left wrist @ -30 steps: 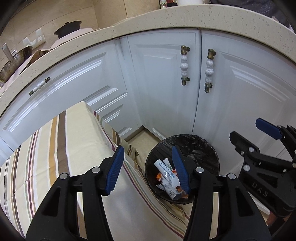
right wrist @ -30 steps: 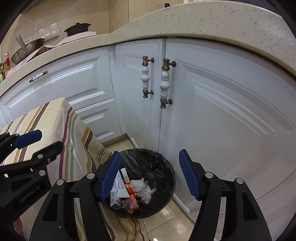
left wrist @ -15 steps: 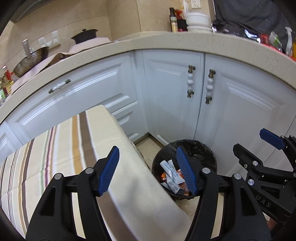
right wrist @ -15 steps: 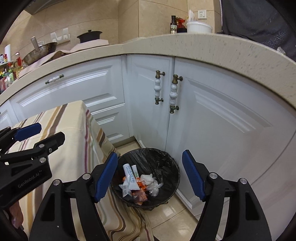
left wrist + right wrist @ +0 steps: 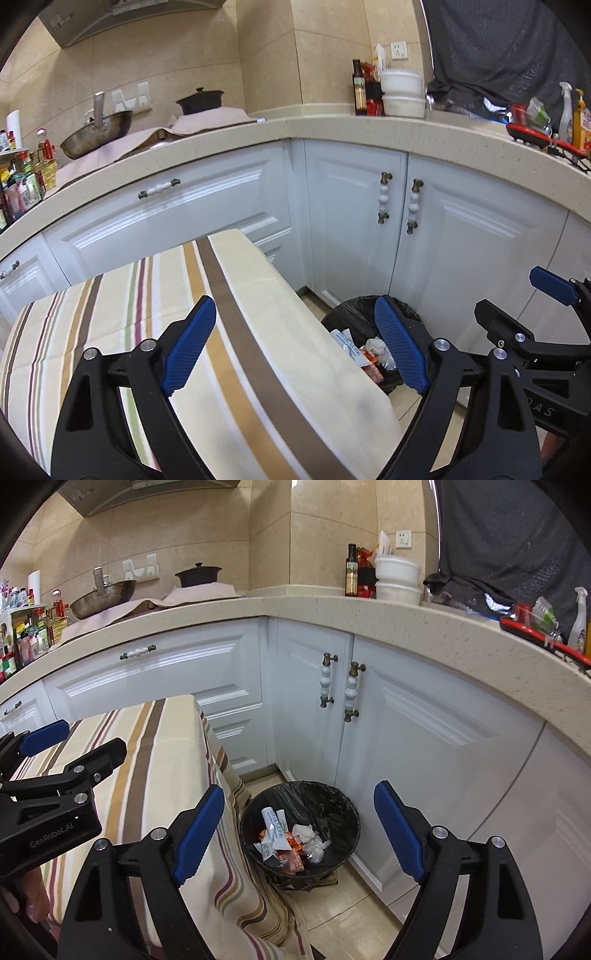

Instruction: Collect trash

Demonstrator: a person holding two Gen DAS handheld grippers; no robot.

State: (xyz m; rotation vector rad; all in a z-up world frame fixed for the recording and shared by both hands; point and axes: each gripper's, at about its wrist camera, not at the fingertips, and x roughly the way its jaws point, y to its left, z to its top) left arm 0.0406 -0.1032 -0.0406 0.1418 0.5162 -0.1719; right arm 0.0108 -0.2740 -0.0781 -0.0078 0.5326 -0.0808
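Left tongs (image 5: pixel 295 343) and right tongs (image 5: pixel 299 834) raised higher, empty, trash bin (image 5: pixel 345 812) farther below

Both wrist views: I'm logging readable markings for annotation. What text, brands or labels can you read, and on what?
"GenRobot.AI": on the left tool's black body, right wrist view.
"DAS": on the right tool's body, left wrist view; possibly cut off.
White tube in the trash bin: green print, too small to read.
Counter bottle label: too blurred.

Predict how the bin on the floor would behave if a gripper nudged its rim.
The bin would probably slide or tip easily: it holds only a few wrappers, so seems light. Its black liner looks thin and would likely crumple.
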